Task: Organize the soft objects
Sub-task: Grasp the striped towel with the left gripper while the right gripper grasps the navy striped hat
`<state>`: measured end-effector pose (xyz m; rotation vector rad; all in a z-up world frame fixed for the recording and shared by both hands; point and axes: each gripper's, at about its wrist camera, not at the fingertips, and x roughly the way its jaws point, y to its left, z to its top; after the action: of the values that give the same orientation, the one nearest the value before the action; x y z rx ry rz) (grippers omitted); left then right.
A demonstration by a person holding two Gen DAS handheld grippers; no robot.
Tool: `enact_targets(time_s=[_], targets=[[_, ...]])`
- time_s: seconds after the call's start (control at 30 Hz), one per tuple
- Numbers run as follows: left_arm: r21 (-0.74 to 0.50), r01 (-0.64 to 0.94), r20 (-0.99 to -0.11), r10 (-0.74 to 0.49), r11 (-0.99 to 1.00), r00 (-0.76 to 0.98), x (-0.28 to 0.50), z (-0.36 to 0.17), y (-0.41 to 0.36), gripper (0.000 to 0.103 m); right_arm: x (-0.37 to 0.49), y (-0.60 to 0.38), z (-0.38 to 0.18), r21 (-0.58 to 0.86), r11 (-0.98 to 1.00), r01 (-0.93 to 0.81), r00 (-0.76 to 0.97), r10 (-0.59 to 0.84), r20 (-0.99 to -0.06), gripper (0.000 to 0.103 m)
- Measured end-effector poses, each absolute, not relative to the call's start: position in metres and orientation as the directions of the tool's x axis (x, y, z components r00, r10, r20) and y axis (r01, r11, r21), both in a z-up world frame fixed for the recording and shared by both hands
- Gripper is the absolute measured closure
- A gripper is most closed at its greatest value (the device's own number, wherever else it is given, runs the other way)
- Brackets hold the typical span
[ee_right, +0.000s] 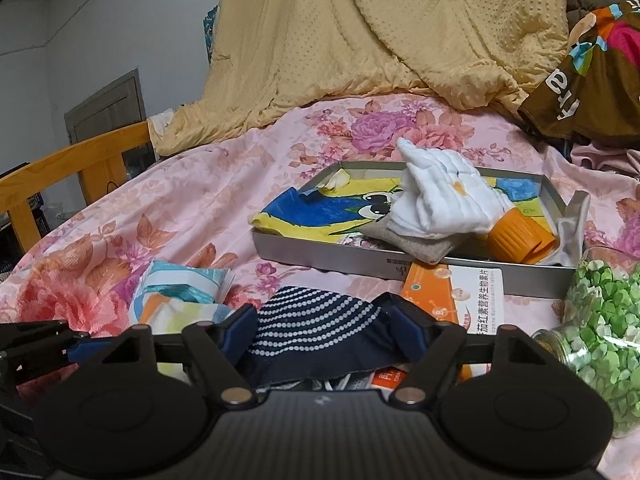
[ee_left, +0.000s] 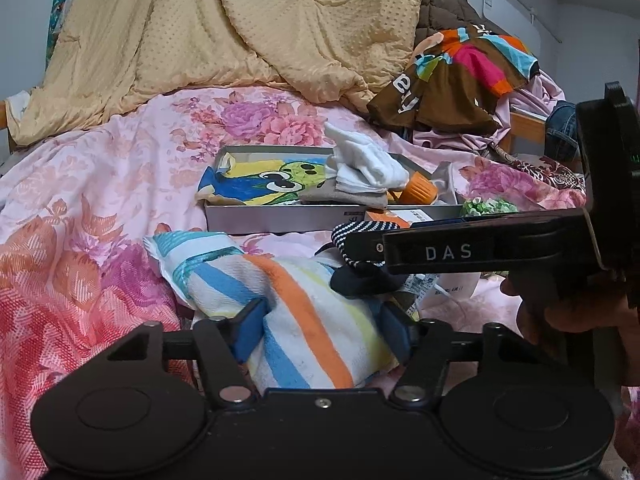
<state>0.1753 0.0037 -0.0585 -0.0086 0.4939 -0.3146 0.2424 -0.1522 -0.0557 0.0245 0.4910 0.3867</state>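
left gripper jaws clamp the striped towel, right gripper jaws grab the dotted sock, both near the tray on the bed

"das" on the right gripper; chinese print, partly legible, on the orange-and-white box.

Striped towel pinched between left gripper pads, dotted navy cloth held by right gripper, grey tray seen behind on floral bedspread

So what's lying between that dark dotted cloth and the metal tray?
In the right wrist view, an orange box with printed text lies on the bedspread between the dark dotted cloth and the tray.
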Motion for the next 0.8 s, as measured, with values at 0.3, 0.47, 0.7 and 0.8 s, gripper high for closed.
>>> enact_targets(time_s=[0.3,0.47,0.7,0.8], targets=[[-0.087,0.308,-0.476,-0.311,0.947,0.822,0.176,-0.058,0.003,0.065,0.242,-0.147,-0.058,0.073,0.929,-0.362,0.802,0.350,-0.484,0.054],[-0.095,0.312,-0.477,-0.318,0.945,0.820,0.175,-0.057,0.002,0.073,0.241,-0.147,-0.056,0.070,0.925,-0.373,0.797,0.359,-0.486,0.073],[-0.166,0.269,-0.491,-0.316,0.949,0.812,0.180,-0.052,0.010,0.083,0.240,-0.153,-0.049,0.111,0.919,-0.377,0.791,0.382,-0.477,0.083],[-0.188,0.243,-0.493,-0.306,0.951,0.815,0.180,-0.048,0.013,0.084,0.241,-0.160,-0.045,0.154,0.916,-0.371,0.790,0.398,-0.466,0.084]])
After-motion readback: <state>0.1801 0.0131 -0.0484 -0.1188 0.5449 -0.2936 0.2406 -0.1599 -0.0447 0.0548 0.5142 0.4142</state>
